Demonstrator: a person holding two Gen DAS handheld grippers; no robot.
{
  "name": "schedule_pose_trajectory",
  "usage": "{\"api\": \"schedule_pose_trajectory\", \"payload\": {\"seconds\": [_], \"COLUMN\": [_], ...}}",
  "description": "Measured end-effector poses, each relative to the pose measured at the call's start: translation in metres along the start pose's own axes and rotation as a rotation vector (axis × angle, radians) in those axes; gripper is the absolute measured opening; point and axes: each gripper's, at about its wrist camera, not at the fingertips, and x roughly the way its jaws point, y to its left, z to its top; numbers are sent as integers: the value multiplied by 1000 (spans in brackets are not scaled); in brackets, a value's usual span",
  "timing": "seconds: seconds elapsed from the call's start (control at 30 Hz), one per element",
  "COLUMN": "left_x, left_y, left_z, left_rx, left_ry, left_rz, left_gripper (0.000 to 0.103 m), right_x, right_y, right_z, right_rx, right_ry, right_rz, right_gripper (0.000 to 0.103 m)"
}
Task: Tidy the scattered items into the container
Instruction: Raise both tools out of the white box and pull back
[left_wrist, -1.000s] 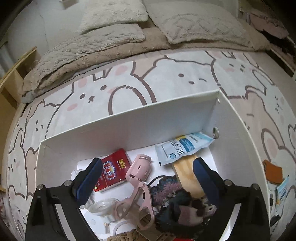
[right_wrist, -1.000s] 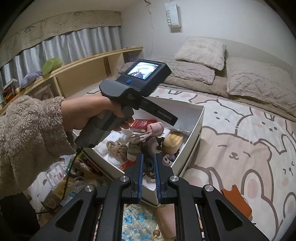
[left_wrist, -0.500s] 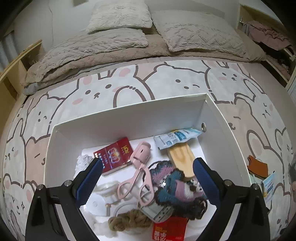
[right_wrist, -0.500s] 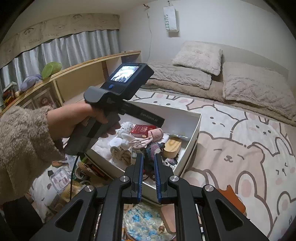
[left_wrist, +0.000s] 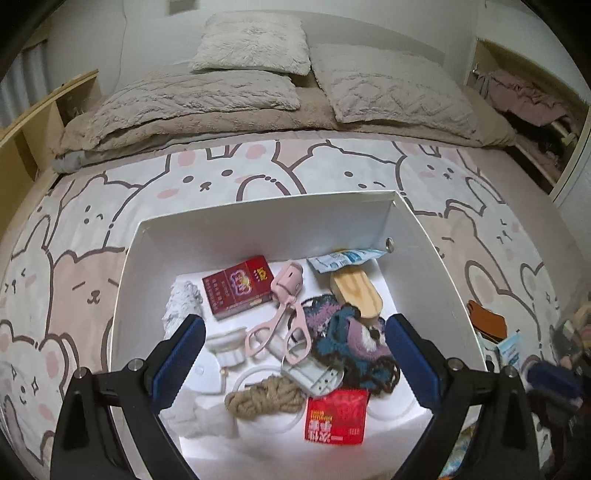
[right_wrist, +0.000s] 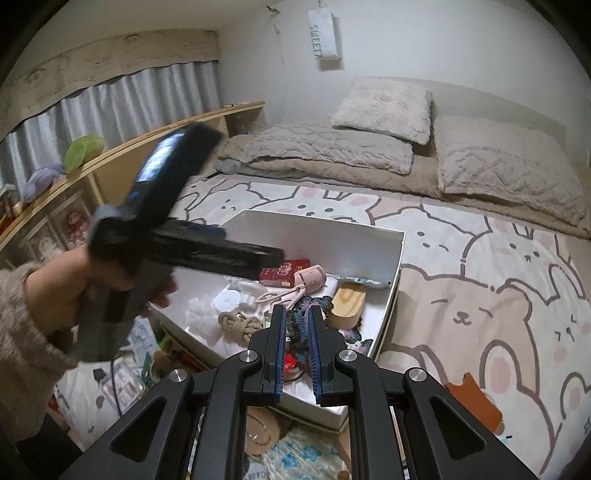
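A white box (left_wrist: 266, 229) stands on the cartoon bedspread and holds a red pack (left_wrist: 238, 286), a pink eyelash curler (left_wrist: 284, 314), a wooden brush (left_wrist: 356, 291), a knitted piece (left_wrist: 347, 339), a rope knot (left_wrist: 264, 397) and a red sachet (left_wrist: 336, 415). My left gripper (left_wrist: 293, 328) hovers above the box's near half, open wide, with nothing between its fingers. My right gripper (right_wrist: 296, 312) is shut and holds nothing; it points at the box (right_wrist: 395, 295) from its near corner. In the right wrist view, a hand (right_wrist: 66, 291) carries the blurred left gripper over the box's left side.
An orange leather piece (right_wrist: 476, 402) and a blue-white sachet (left_wrist: 511, 349) lie on the bedspread right of the box. Loose clutter, including a floral cloth (right_wrist: 303, 458), lies in front of the box. Pillows (left_wrist: 255, 40) are at the far end and wooden shelves (right_wrist: 110, 162) at the left.
The left gripper has pulled up and back from the box, still open, so the whole box now shows beneath it. The right gripper rose slightly and stays shut.
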Motion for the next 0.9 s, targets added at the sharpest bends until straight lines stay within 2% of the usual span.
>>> {"api": "schedule_pose_trajectory", "payload": {"seconds": [0.2,0.3,0.57,0.73,0.83,0.87,0.9], "left_x": [-22,-32,-68,-97,-111,-116,-121], "left_y": [20,29,37,35,36,36,36], "left_z": [-24,-35,-64,-80,-89,-93,-97], "left_rx": [-16,-47,-52,-30,-37,-40,-43], "left_ry": [-46,-52,-117,-188,-210,-219,-228], "left_rz": [11,-10,4,41,22,15,11], "left_gripper": [99,99,100,103,103,103,103], "right_x": [6,7,4,-3,-12,-15,-18], "right_y": [12,17,35,39,40,40,40], "right_z": [-4,-6,-12,-15,-18,-19,-20], "right_rx": [-18,-8,-13,14,31,42,55], "right_ry": [11,10,9,-12,-47,-63,-75], "right_rz": [-34,-43,-102,-149,-191,-201,-204], "right_gripper": [11,11,11,11,12,14,41]}}
